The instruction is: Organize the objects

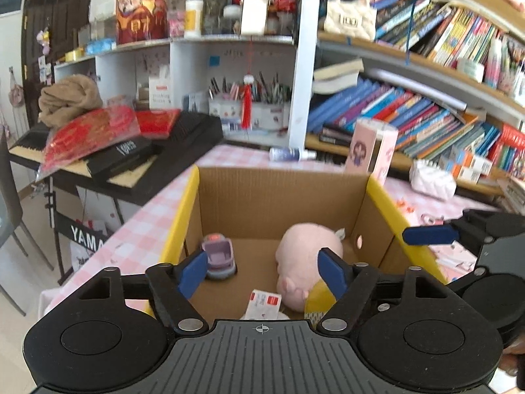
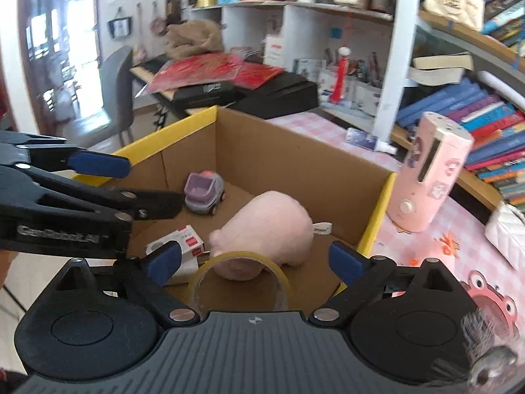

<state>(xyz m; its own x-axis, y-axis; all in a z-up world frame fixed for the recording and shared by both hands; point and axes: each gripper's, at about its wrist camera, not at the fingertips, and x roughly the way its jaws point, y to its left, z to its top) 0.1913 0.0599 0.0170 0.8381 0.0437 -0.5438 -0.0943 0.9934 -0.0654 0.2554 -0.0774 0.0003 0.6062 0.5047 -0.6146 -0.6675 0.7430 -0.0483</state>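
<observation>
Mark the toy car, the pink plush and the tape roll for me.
toy car [image 2: 204,193]: right wrist view, its purple body.
pink plush [image 2: 272,226]: right wrist view, its back.
tape roll [image 2: 277,271]: right wrist view, its upper right rim.

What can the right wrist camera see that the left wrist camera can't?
Only the right wrist view shows the whole clear tape roll lying in the box and a grey chair by the keyboard. Only the left wrist view shows the "YAMA" lettering under the keyboard stand. Both show the cardboard box holding the pink pig plush, the purple toy car and a small white-and-red packet, and the pink dispenser beside the box. Both hand-held grippers are open and empty.
</observation>
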